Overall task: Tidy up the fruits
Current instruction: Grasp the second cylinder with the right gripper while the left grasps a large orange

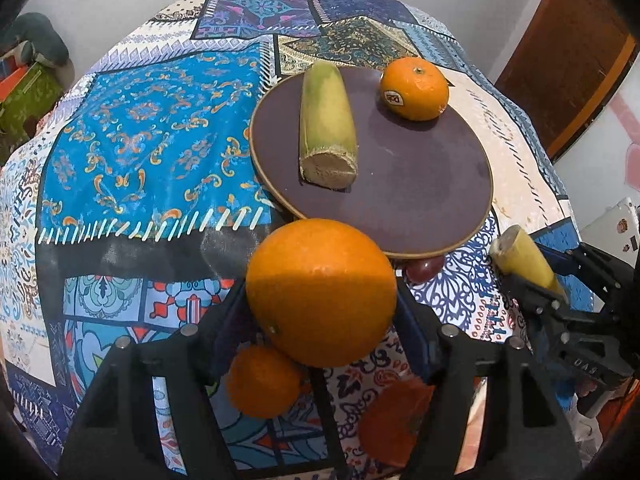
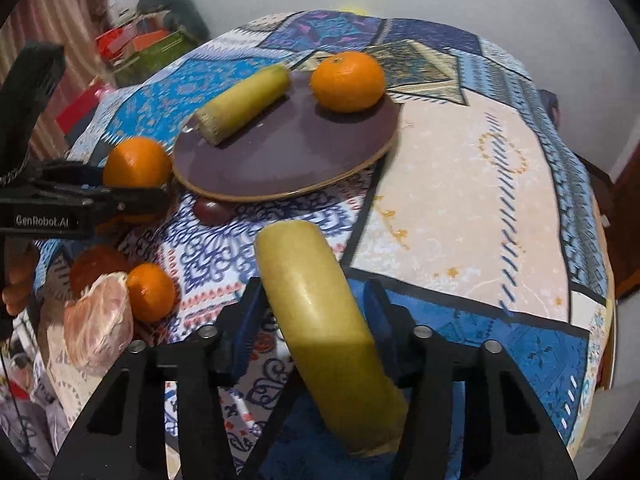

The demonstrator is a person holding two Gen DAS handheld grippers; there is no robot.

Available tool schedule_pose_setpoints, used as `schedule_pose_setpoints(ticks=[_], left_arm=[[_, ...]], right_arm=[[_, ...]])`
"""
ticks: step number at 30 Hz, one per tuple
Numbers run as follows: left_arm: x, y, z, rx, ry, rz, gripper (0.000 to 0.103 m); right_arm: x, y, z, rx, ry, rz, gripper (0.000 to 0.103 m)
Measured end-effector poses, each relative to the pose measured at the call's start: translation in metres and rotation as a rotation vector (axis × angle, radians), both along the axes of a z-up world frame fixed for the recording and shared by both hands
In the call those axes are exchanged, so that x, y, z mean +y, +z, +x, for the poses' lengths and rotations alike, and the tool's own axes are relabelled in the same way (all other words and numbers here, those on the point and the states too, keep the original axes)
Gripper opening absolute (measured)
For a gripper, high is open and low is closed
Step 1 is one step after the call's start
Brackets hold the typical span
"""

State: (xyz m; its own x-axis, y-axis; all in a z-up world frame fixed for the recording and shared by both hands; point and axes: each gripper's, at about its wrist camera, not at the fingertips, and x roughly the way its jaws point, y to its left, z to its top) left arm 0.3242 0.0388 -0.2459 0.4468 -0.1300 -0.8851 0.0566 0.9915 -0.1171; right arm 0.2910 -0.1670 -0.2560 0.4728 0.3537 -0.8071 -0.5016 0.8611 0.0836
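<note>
You are mid-carry with both hands, and by the look of it the brown round plate [image 1: 420, 200] is where the fruit is being gathered. Your left tongs [image 1: 320, 300] are closed around a large orange [image 1: 320, 290], pads pressing its two sides, held just short of the plate's rim at about 6 o'clock from its centre in the left wrist view. Your right tongs [image 2: 310, 320] grip a yellow-green banana piece [image 2: 316, 304] lengthwise between the blue pads, its cut end pointing toward the plate at 12 o'clock in the right wrist view. Already on the plate lie another banana piece [image 1: 326, 124] at its 10 o'clock side and a stickered mandarin [image 1: 414, 88] near the far rim at 1 o'clock. Off the plate on the patchwork-covered worktop [image 1: 152, 128] you have a small dark red fruit [image 2: 212, 212], perhaps a plum, tucked under the near rim, a small orange [image 2: 150, 290], a reddish round fruit [image 2: 98, 266] beside it, and a peeled pinkish citrus [image 2: 98, 328] at the left edge. The next move likely calls for lifting the orange over the rim and setting it on the bare near part of the plate, clear of the banana piece, then easing the pads apart slowly since it may roll. Bring the right piece in after, beside the first.
</note>
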Motion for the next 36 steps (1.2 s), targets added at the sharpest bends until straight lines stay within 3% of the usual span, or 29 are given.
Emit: schedule_pose_setpoints(ticks=[4, 16, 36], left_arm=[[0.000, 0.000, 0.000, -0.010, 0.001, -0.002, 0.067], [0.003, 0.011, -0.008, -0.029, 0.016, -0.008, 0.067], [0.025, 0.071, -0.016, -0.170, 0.055, -0.011, 0.067]], right_arm=[[-0.014, 0.000, 0.001, 0.026, -0.053, 0.039, 0.042], [-0.017, 0.003, 0.002, 0.037, -0.049, 0.048, 0.039], [0.001, 0.079, 0.014, -0.122, -0.025, 0.165, 0.035]])
